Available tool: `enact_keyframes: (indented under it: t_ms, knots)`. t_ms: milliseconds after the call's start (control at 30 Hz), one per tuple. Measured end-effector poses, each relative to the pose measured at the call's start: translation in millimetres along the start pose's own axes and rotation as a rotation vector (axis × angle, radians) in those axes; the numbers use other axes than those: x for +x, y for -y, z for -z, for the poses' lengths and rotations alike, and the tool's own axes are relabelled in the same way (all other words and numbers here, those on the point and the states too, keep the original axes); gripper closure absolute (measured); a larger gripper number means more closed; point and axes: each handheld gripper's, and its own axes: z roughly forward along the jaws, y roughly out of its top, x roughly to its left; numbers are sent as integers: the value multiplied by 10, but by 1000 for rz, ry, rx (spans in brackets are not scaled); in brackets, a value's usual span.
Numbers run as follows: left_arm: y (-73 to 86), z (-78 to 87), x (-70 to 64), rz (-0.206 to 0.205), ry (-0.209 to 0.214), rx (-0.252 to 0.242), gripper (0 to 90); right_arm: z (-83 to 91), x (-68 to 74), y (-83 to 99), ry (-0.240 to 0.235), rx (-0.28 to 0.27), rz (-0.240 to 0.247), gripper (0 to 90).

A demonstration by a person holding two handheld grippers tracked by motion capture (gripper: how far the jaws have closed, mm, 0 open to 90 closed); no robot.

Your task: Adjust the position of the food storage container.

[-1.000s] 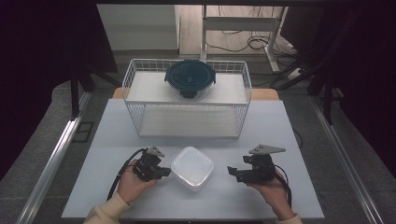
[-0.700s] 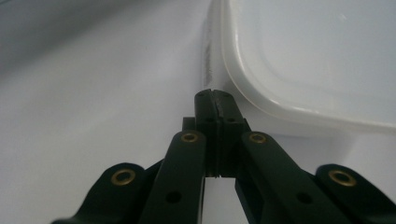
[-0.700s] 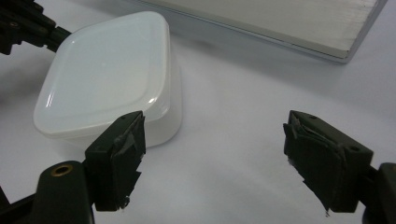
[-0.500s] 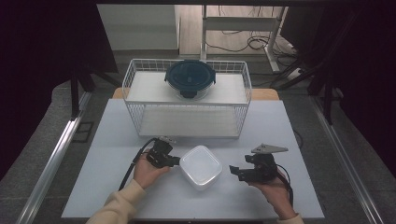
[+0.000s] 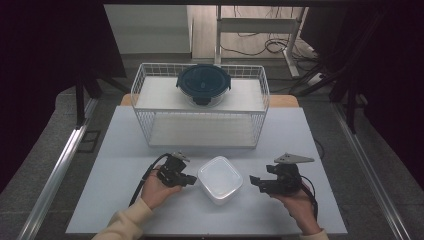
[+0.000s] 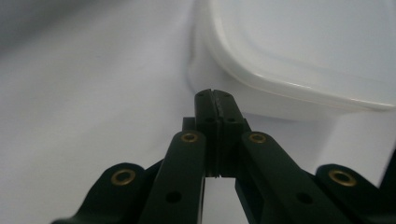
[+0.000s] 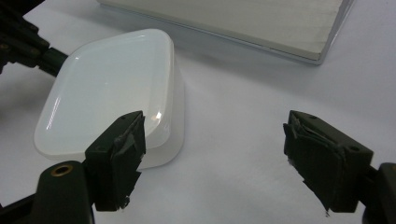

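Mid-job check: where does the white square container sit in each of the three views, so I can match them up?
High view: the white container sits low centre on the table, between the two grippers.
Left gripper view: upper right, just beyond the closed left gripper.
Right gripper view: left of centre, behind the left-hand jaw of the open right gripper.
Shared landmark: the container's rounded, glossy top face.

White container (image 6: 299, 42) cut off by frame edge, close-up blurred.
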Motion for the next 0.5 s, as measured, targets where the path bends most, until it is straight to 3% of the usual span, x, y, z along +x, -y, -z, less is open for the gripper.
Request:
enact_keyframes:
  t_ms: [67, 233, 367, 500]
  knots:
    - [-31, -21, -15, -12, -13, -1, 899, 1, 7, -3, 3, -4, 3, 206]
    - [-144, -125, -23, 20, 19, -28, 899, -4, 18, -3, -2, 1, 8, 206]
    - [-251, -229, -58, 2, 21, -19, 899, -12, -7, 7, 0, 5, -4, 206]
    - [-356, -320, -55, 28, 27, -37, 899, -8, -23, 12, 4, 2, -4, 206]
